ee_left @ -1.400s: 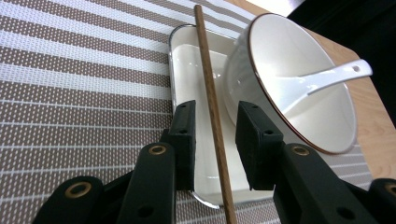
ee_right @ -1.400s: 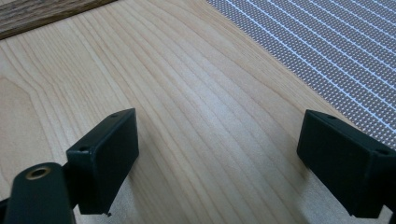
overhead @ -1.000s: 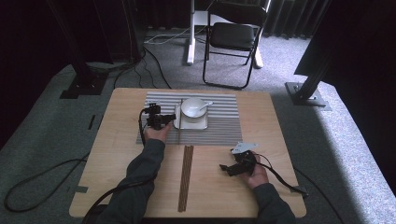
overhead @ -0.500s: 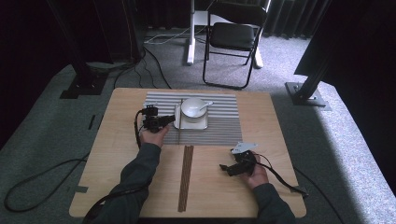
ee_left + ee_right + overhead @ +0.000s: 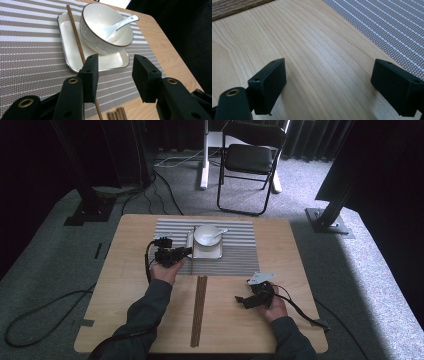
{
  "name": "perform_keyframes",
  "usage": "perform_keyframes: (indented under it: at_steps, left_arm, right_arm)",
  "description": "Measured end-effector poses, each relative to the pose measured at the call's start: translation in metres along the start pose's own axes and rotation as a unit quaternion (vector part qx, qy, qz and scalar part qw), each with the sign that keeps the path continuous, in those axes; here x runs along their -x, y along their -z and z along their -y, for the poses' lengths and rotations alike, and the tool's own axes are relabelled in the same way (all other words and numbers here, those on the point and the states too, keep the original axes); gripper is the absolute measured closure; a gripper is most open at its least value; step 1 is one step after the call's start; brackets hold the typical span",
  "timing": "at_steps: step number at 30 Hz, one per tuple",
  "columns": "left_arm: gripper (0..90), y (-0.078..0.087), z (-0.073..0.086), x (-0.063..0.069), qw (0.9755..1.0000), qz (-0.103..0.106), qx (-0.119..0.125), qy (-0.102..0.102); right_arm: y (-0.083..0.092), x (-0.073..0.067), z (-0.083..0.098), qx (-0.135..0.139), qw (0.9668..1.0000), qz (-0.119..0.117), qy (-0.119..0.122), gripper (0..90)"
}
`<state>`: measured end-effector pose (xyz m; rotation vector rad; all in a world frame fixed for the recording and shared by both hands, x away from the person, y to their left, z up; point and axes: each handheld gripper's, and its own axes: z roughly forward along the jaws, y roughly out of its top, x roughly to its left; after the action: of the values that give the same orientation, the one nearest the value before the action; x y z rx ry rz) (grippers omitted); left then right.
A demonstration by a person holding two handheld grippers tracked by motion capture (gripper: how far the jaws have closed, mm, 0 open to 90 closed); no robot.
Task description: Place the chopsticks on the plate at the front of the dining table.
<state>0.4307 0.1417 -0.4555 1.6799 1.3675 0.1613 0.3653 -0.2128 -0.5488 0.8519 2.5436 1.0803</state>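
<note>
Left gripper [image 5: 113, 72], jaws just opening, hovers level beside the plate [image 5: 68, 47].

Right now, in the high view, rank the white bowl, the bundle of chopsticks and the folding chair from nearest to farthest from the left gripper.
From the left gripper:
1. White bowl, just to its right on the square plate.
2. Bundle of chopsticks, toward the table's near edge.
3. Folding chair, on the floor beyond the table.

no readable text, labels or numbers anywhere (bowl [image 5: 106, 27], tray, mat and table all unmarked)
</note>
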Motion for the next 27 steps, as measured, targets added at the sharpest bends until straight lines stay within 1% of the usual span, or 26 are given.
perform_keyframes:
  at_steps: [2,5,9,13,20,27]
  left_arm:
    - [56.1,0.001,0.002,0.001,1.0,-0.003,-0.001,-0.001]
    - [55.5,0.002,0.005,0.002,0.9999,-0.011,-0.003,-0.013]
    - [54.4,0.004,0.01,0.004,0.9999,-0.009,-0.003,-0.014]
    - [53.8,0.006,0.014,0.005,0.9997,-0.011,-0.005,-0.021]
    - [53.1,0.006,0.024,0.003,0.9997,-0.007,-0.014,-0.017]
    - [52.5,0.005,0.034,0.004,0.9996,-0.003,-0.02,-0.018]
  right_arm:
    - [0.0,0.0,0.0,0.0,1.0,0.0,0.0,12.2]
    - [0.0,0.0,0.0,0.0,1.0,0.0,0.0,12.2]
    - [0.0,0.0,0.0,0.0,1.0,0.0,0.0,12.2]
    - [0.0,0.0,0.0,0.001,1.0,0.0,0.001,12.2]
    - [0.0,0.0,0.0,0.0,1.0,0.0,0.0,12.2]
    - [0.0,0.0,0.0,0.0,1.0,0.0,-0.001,12.2]
